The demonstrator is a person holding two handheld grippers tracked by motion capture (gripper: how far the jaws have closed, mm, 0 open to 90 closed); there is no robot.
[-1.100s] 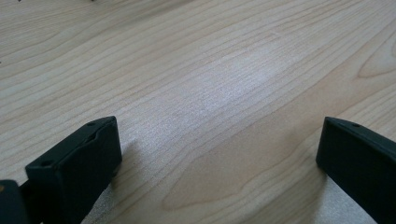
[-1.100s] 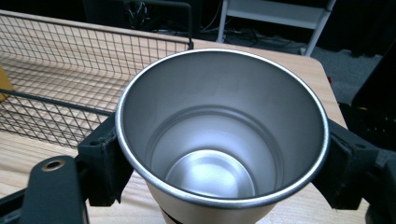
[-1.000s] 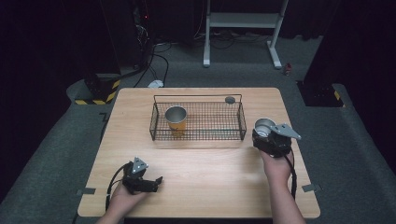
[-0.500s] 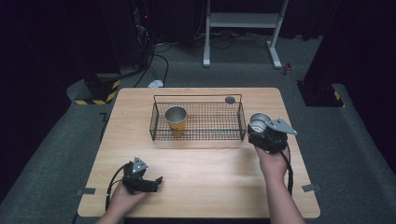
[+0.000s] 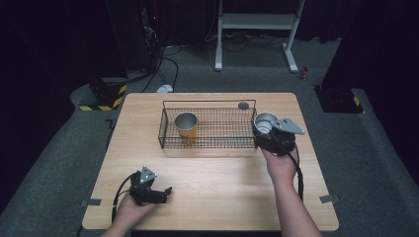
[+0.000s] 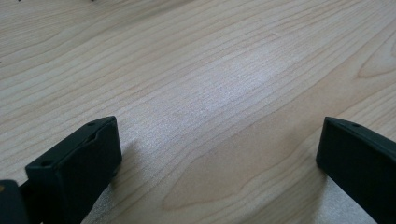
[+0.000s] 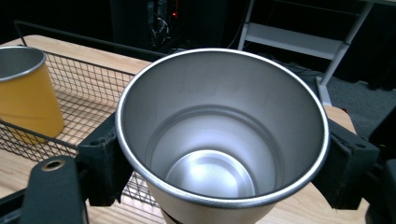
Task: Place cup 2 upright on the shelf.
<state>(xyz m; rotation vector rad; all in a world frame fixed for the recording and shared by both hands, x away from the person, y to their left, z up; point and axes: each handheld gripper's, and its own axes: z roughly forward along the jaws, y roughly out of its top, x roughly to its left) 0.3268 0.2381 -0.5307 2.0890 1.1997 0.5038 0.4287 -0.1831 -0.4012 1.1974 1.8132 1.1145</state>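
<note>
No legible txt anywhere

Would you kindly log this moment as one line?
right tool: shut on steel cup, beside wire basket | left tool: open, on table

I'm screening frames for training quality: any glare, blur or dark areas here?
High view: table evenly lit, surroundings nearly black. Left gripper view: soft sheen on the wood, jaws slightly blurred. Right gripper view: steel cup sharp, bright reflection at its bottom; yellow cup clear.

We see a metal cup (image 7: 219, 140) with a brushed, softly shiny inside. The surface (image 6: 224, 84) is pale wood, smooth and matt. The basket (image 5: 217, 131) is thin dark wire mesh.
</note>
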